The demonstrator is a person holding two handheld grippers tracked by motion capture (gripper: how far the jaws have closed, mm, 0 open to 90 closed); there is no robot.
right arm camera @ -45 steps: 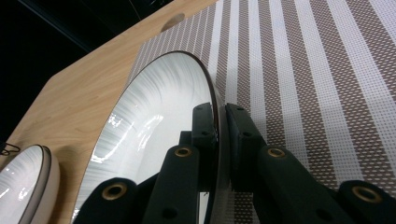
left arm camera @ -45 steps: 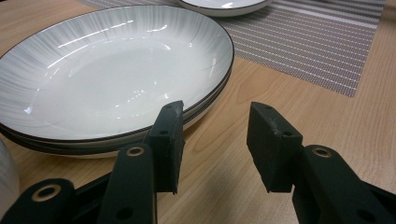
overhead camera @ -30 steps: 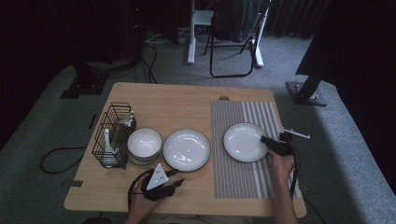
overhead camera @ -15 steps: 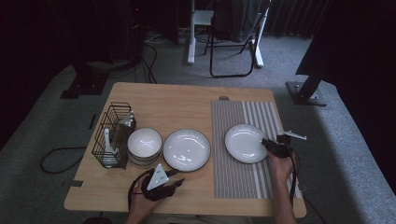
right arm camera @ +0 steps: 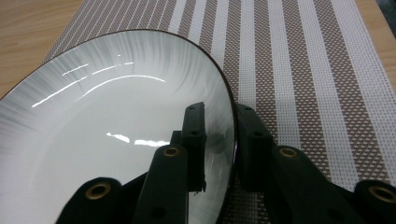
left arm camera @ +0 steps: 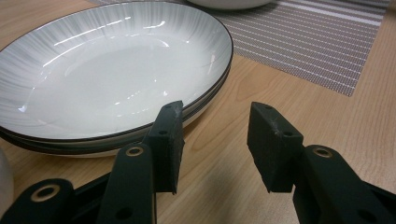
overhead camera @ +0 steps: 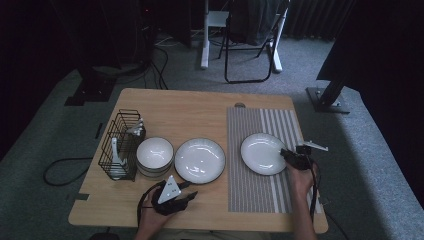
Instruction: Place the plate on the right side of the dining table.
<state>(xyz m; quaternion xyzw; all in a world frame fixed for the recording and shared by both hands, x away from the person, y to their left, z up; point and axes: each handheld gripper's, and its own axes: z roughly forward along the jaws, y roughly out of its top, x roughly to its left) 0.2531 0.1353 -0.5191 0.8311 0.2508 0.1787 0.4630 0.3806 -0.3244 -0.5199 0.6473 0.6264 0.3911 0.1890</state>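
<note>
A white plate (overhead camera: pixel 260 152) with a dark rim lies on the striped placemat (overhead camera: pixel 262 200) at the right. My right gripper (overhead camera: pixel 286 154) is shut on its right rim. In the right gripper view one jaw of the gripper (right arm camera: pixel 219 112) sits inside the plate (right arm camera: pixel 93 116) and the other outside, with the rim pinched between. A stack of like plates (overhead camera: pixel 199 160) stands at the table's middle. My left gripper (overhead camera: pixel 189 191) rests near the front edge, just before that stack. Its jaws (left arm camera: pixel 215 116) stand open over bare wood, beside the stack's rim (left arm camera: pixel 205 100).
White stacked bowls (overhead camera: pixel 155 152) sit left of the plate stack, and a black wire rack (overhead camera: pixel 120 145) with utensils stands at the far left. The placemat (right arm camera: pixel 303 70) stretches beyond the held plate. A chair (overhead camera: pixel 247 40) stands on the floor behind the table.
</note>
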